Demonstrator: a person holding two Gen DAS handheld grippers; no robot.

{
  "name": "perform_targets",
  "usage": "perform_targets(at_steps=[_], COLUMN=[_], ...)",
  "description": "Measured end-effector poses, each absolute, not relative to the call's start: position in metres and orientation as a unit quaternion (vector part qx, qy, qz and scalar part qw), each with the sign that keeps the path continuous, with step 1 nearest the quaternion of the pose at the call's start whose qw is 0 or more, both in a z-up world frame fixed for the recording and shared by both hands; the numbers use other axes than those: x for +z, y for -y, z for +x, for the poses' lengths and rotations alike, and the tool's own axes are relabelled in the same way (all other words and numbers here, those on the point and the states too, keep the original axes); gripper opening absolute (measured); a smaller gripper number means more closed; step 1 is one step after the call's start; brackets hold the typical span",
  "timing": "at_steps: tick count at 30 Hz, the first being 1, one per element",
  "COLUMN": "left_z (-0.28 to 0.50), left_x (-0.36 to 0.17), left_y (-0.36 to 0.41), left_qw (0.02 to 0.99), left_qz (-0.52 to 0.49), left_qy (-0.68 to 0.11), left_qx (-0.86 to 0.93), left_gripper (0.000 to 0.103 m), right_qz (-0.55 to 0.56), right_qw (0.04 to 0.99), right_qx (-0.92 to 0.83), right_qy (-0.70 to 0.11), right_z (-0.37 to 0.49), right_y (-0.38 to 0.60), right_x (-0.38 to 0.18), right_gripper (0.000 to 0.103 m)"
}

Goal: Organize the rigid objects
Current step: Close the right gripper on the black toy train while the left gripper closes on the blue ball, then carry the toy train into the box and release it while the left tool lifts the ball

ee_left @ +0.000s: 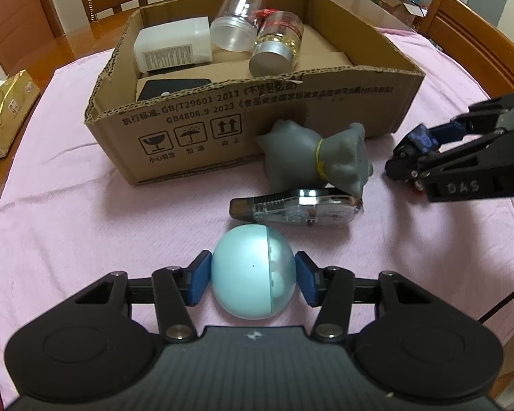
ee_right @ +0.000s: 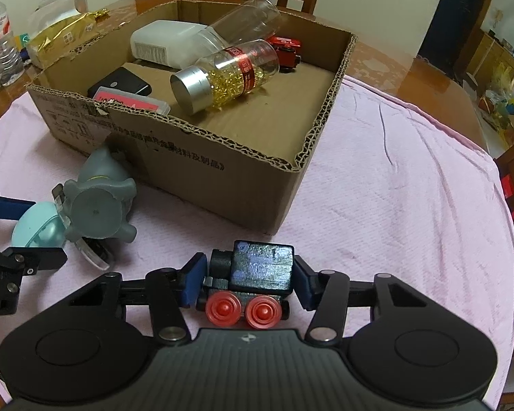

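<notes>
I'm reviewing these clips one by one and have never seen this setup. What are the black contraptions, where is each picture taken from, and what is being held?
No robot arm here: a person holds a two-finger tool in each hand, each with a fisheye camera looking along its fingers. In the left wrist view, the left tool grips a pale blue egg-shaped capsule. In the right wrist view, the right tool grips a dark toy train with red wheels. On the pink cloth lie a grey animal figure and a correction tape dispenser, before a cardboard box holding bottles.

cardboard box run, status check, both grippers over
Left gripper shut on blue ball. Right gripper shut on toy train. Cardboard box open ahead; grey figurine, tape dispenser still out.
</notes>
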State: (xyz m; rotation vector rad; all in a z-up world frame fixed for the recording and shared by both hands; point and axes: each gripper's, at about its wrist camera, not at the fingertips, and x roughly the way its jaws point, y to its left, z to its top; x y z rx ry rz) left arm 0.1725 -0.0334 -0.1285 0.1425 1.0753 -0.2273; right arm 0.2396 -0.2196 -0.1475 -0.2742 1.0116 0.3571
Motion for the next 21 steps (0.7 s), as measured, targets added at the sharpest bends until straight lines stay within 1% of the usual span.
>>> perform_targets(at_steps=[3, 14, 21], left_z=[0.171, 0.165, 0.161], left_x=[-0.127, -0.109, -0.079], left_y=[0.031, 0.024, 0.022], left_qw=[0.845, 0.835, 0.831], left_qz=[0.074, 0.107, 0.124], left_qy=[-0.516, -0.519, -0.512], left_qx=[-0.118, -0.148, -0.178], left_gripper=[0.052, 0.052, 0.052], right_qz=[-0.133, -0.141, -0.150], right_qw=[0.849, 0.843, 0.837], right_qx=[0.176, 0.202, 0.239], right_qy=[-0.481, -0.479, -0.468], right_z=[0.239, 0.235, 0.230], right_y=[0.222, 0.232, 0.236], right_x=[-0.142, -0.121, -0.081], right_gripper=[0.056, 0.056, 0.056])
